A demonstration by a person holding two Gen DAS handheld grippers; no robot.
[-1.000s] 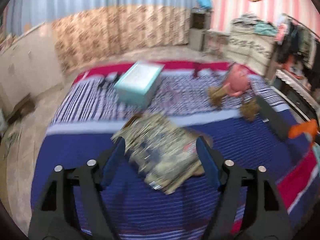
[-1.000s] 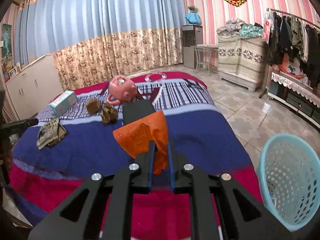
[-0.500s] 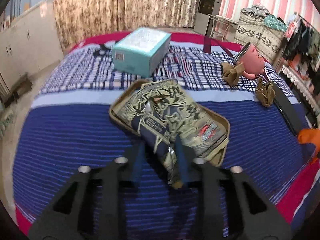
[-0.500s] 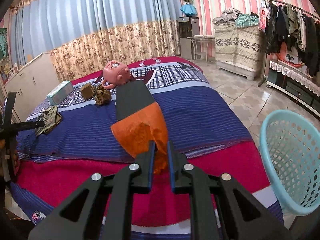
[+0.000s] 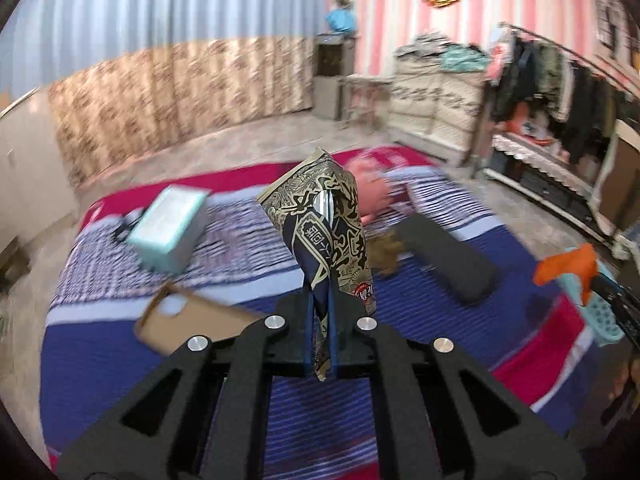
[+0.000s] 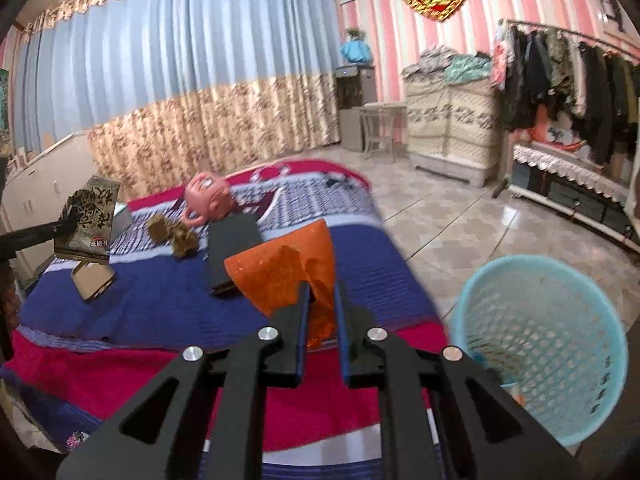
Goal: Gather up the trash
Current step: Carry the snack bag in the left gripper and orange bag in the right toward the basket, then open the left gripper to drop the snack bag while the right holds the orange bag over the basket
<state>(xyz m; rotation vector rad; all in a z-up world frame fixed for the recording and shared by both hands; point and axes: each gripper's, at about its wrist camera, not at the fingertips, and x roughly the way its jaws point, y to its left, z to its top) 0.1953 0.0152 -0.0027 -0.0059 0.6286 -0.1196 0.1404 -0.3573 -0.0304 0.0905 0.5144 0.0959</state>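
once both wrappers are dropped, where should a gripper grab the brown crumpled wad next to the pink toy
Pinch the crumpled brown wad across its raised middle, coming from above. It sits loose on the bed, bunched with folds sticking up, so the pads can likely bite without scraping the cover. The black flat case lies close on one side and the pink toy behind, so a low sideways approach looks crowded.

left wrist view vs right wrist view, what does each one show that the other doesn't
Only the left wrist view shows the left gripper close up, shut on the patterned snack wrapper, and the top of the teal box.

Only the right wrist view shows the right gripper close up, shut on the orange wrapper, and the whole mesh of the blue basket.

Both show the striped bed cover, the pink pig toy, the brown phone case, the black flat case and both wrappers.
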